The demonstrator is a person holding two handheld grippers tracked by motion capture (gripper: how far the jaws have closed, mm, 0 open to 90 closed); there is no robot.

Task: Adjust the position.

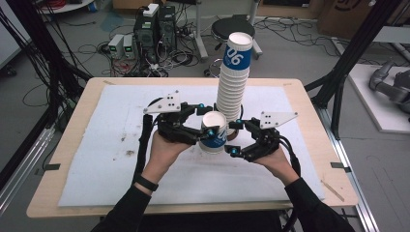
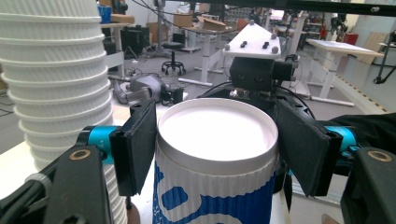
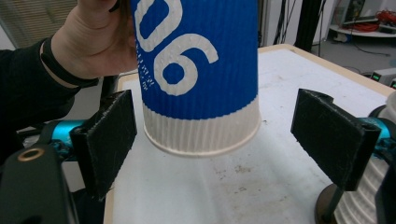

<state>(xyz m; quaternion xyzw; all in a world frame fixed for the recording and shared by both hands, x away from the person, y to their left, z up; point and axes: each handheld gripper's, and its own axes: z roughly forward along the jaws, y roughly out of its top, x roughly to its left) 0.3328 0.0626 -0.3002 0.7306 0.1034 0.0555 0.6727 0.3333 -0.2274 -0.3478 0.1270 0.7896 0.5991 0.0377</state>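
A lab floor strewn with cables and computer boxes lies behind a wooden table (image 1: 72, 145) covered by a stained white mat (image 1: 116, 159). The left gripper (image 1: 205, 124) is clamped on one blue-and-white paper cup (image 1: 213, 132), held clear above the mat near the table's middle. The right gripper (image 1: 235, 138) stands with jaws apart on either side of the cup's base, not touching it. Just behind rises one tall cup stack (image 1: 233, 77) on a dark stand; its cups are too many to count. A black stool (image 1: 231, 28) stands beyond the table.
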